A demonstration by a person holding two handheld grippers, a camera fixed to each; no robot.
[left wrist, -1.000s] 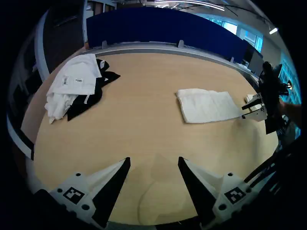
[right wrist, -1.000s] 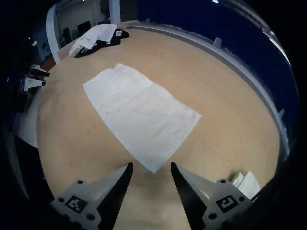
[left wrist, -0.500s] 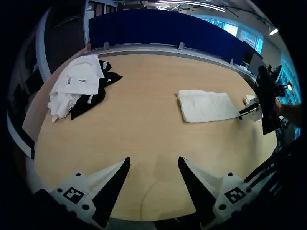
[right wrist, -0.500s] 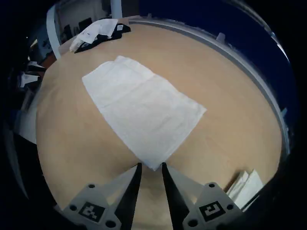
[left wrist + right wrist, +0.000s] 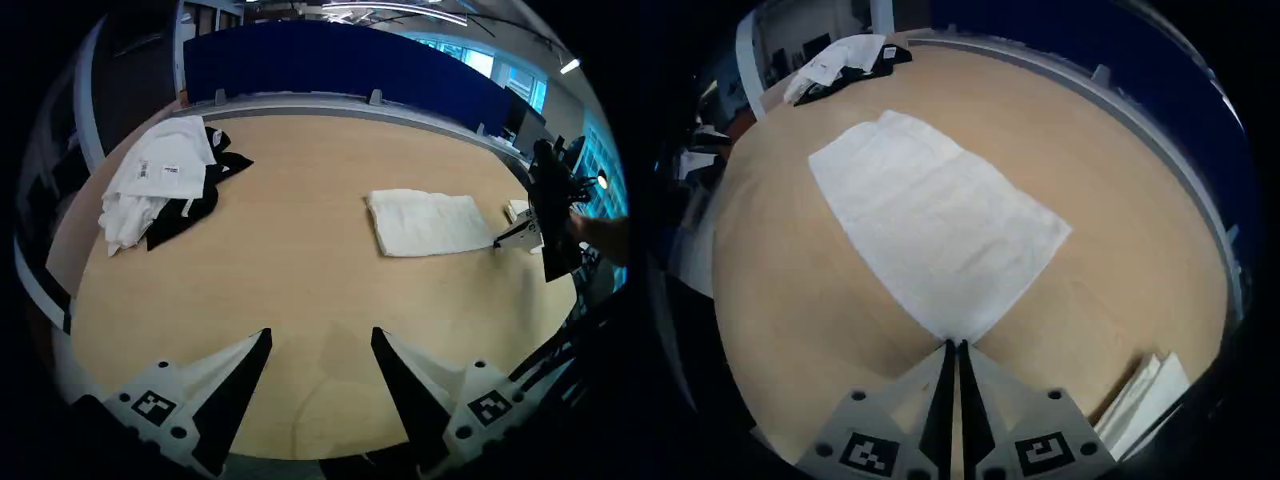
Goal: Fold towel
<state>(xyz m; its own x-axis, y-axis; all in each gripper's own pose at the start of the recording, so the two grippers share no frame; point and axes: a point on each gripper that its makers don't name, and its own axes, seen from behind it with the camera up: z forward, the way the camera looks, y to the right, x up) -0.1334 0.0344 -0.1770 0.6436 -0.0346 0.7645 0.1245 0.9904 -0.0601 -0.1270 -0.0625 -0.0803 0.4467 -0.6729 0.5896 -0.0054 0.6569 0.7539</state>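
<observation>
Two tongs: left tongs released over the table, right tongs clenched on the towel's corner. Left gripper view shows the hand holding them.

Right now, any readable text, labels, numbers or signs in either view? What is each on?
No text is readable in these views.
Two small tags on the white garment: print too small and blurred to read.
Square black-and-white markers on the left gripper and the right gripper: patterns, not words or numbers.
The towel: plain white, no print visible.
</observation>
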